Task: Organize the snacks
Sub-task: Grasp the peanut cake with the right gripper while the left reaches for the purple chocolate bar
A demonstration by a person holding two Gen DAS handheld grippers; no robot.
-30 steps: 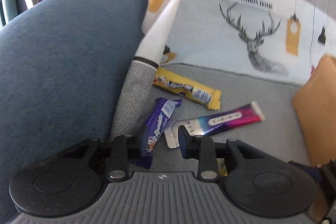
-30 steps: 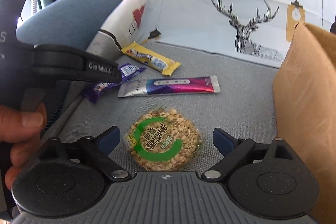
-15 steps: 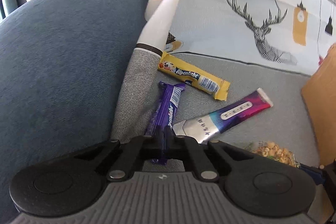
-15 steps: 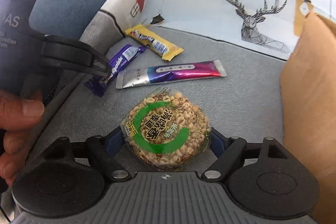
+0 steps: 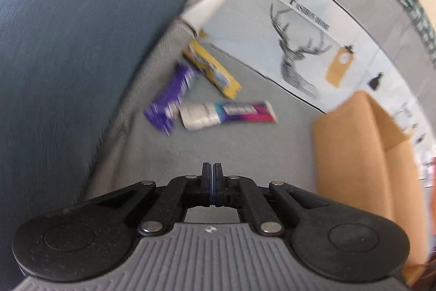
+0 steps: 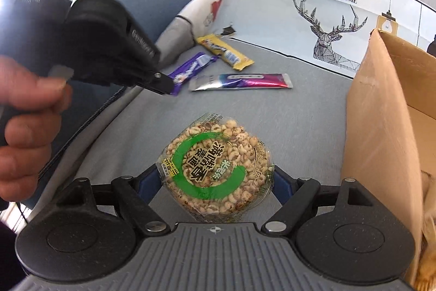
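Observation:
My right gripper (image 6: 216, 179) is shut on a round clear pack of puffed grain snack (image 6: 215, 168) with a green ring label, its blue pads pressing both sides just above the grey seat. My left gripper (image 5: 212, 176) is shut with nothing between its fingers, and its tip (image 6: 163, 85) hovers near the purple bar's end in the right wrist view. The purple bar (image 5: 170, 102) (image 6: 194, 67), a yellow bar (image 5: 211, 70) (image 6: 226, 52) and a silver-and-magenta stick pack (image 5: 229, 113) (image 6: 239, 81) lie on the seat ahead.
An open cardboard box (image 6: 381, 113) (image 5: 354, 149) stands at the right. A blue armrest (image 5: 68, 45) rises on the left. A deer-print cushion (image 6: 327, 29) lines the back. A person's hand (image 6: 27, 127) grips the left gripper's handle.
My left gripper closed at the purple bar, then drew back and up shut; the bar stays on the seat. My right gripper closed on the round snack pack and rose slightly.

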